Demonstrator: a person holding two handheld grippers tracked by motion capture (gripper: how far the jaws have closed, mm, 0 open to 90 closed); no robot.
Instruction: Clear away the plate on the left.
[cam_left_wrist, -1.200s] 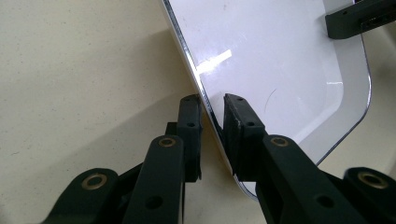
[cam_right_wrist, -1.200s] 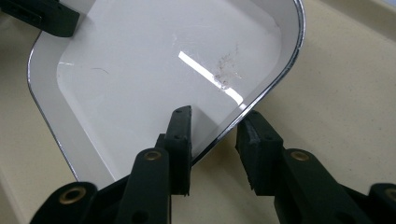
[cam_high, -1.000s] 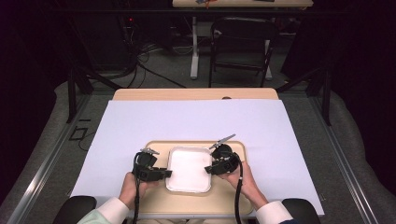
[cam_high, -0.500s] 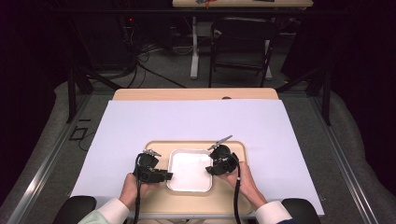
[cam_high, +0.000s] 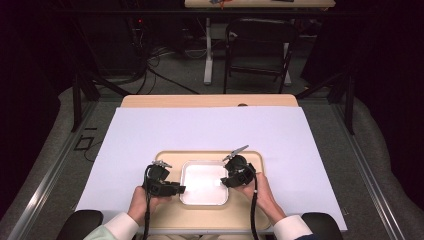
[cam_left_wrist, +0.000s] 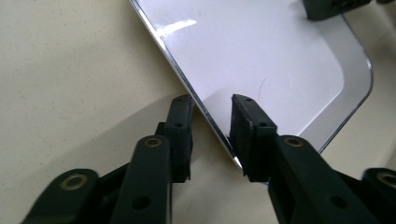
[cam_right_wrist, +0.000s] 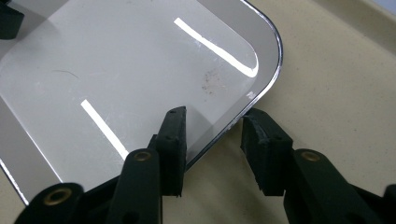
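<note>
Little has shifted since the earlier high views: both tongs sit at the same two sides of the metal tray, the left one drawn a touch nearer its rim.

High view, now: the metal tray (cam_high: 204, 183) lies low in the centre of the frame on a tan board (cam_high: 255, 212), which rests on the white-covered bench (cam_high: 210, 130). The left tongs (cam_high: 181, 189) meet the tray's left edge, the right tongs (cam_high: 223, 182) its right edge.

Left gripper view: the jaws stand apart and straddle the tray's rim (cam_left_wrist: 205, 114), one jaw over the board, one over the tray's floor.

Right gripper view: these jaws are also apart, bracketing the rim near a rounded corner (cam_right_wrist: 273, 51); the tray (cam_right_wrist: 140, 60) holds nothing.

Judging by this, the approach is done; clamping both sides and lifting remain.
</note>
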